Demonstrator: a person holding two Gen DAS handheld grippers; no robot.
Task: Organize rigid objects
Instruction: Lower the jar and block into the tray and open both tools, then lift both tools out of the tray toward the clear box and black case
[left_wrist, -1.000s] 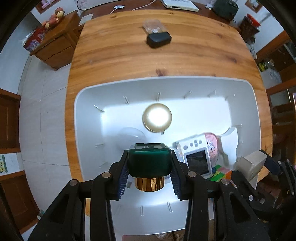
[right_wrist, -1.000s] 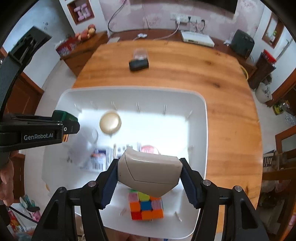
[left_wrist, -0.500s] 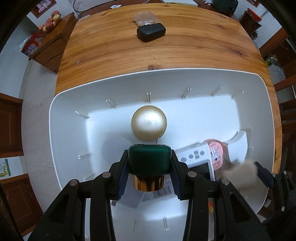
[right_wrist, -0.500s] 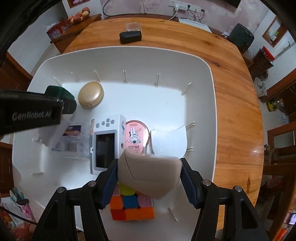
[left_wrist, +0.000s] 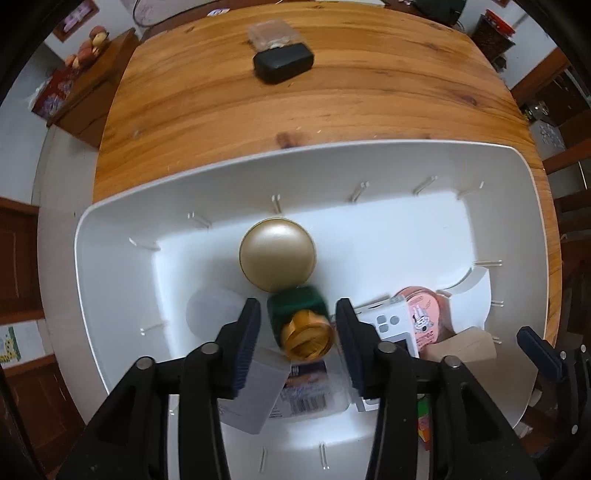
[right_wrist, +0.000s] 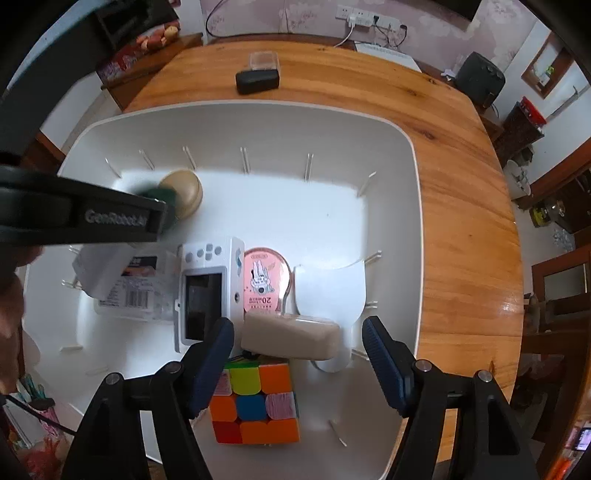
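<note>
A white bin (left_wrist: 332, 151) on the wooden table holds the objects. My left gripper (left_wrist: 297, 347) points down into it and its jaws are opening. A green-capped gold bottle (left_wrist: 299, 325) lies tipped and blurred between them, with a gap on each side, just below a round gold compact (left_wrist: 277, 254). My right gripper (right_wrist: 301, 365) is also opening. A beige case (right_wrist: 291, 334) lies loose between its fingers, resting against the colour cube (right_wrist: 255, 402) and a pink tin (right_wrist: 264, 277).
In the bin are a white handheld console (right_wrist: 207, 291), a clear barcoded box (right_wrist: 125, 284) and a white divider (right_wrist: 328, 291). A black case (left_wrist: 283, 62) and a small clear box (left_wrist: 271, 33) sit on the table beyond the bin.
Both grippers sank into the bin and opened. The bottle left the left jaws and tipped over. The beige case dropped from the right jaws onto the cube.
</note>
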